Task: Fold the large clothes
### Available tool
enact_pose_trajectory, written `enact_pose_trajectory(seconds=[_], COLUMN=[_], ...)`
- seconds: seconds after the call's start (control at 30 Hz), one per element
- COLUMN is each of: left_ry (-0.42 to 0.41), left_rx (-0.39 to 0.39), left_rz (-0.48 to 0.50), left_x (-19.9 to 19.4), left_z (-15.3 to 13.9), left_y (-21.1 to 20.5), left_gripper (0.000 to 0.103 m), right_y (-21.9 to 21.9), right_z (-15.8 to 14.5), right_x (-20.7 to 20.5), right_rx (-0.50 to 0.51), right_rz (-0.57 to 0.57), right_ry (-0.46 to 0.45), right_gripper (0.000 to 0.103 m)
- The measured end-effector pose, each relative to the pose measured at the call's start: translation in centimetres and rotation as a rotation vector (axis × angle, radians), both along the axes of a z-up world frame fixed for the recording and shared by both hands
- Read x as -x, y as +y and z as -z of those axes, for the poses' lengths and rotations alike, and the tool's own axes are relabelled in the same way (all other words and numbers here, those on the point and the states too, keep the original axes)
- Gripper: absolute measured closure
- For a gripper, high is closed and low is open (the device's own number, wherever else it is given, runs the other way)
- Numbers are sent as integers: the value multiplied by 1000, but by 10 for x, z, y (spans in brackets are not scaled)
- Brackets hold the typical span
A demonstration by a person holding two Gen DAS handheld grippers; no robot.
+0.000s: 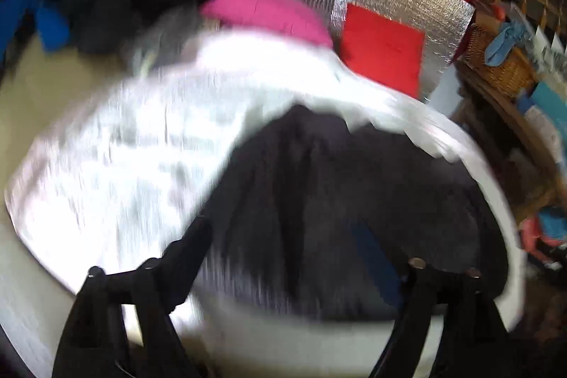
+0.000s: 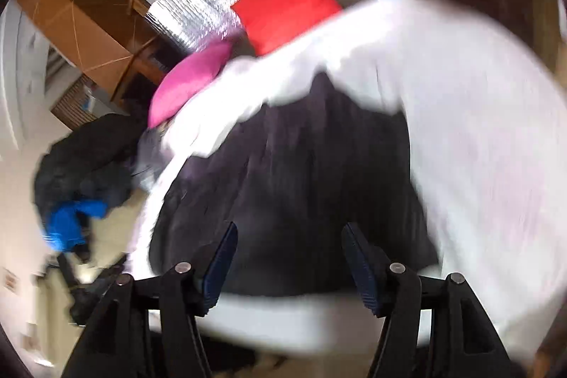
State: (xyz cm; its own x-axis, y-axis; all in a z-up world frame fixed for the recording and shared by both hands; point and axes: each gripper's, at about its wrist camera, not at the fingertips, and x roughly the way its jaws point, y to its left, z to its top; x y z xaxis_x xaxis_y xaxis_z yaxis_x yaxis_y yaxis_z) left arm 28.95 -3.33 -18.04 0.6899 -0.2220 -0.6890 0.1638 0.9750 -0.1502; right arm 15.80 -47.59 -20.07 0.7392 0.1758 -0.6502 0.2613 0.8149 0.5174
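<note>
The dark garment (image 2: pixel 301 172) lies bunched on the white sheet (image 2: pixel 478 147) just ahead of both claws; I judge it soft, limp and light, best pinched at a hem or corner. My right gripper (image 2: pixel 288 257) gapes wide and empty; my left gripper (image 1: pixel 301 257) seems spread too, though blur hides whether it pinches cloth.

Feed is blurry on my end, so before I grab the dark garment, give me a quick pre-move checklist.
1. Right gripper open: ok, jaws wide apart.
2. Left gripper open: ok.
3. Nothing held in either: ok.
4. Dark garment in front of both grippers, on the white sheet: ok.
5. Garment's edges and corners identifiable: cannot tell, motion blur.
6. Pink cushion clear of the garment: ok.
</note>
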Motion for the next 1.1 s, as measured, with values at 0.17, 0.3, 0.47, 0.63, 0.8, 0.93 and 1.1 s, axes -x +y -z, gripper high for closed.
enact_pose_trajectory(seconds=[0.17, 0.3, 0.47, 0.63, 0.8, 0.93, 1.1], left_ry=[101, 199, 303, 233, 117, 82, 182], left_rx=[-109, -162, -34, -83, -103, -155, -127], left_rz=[-90, -150, -147, -129, -76, -48, -41], left_x=[-91, -116, -148, -128, -77, -38, -39], left_z=[35, 80, 112, 93, 65, 63, 98], left_y=[-29, -19, -2, -4, 10, 17, 30], left_gripper=[18, 17, 7, 8, 8, 8, 7], right_y=[-13, -30, -54, -38, 3, 42, 69], right_z=[24, 64, 93, 75, 39, 37, 71], right_x=[-98, -156, -183, -174, -138, -108, -94], right_rx=[-15, -20, 48, 107, 111, 108, 202], right_rz=[-1, 61, 132, 151, 41, -78, -145], right_ry=[67, 155, 169, 141, 20, 9, 130], right_gripper=[47, 48, 65, 60, 38, 37, 37])
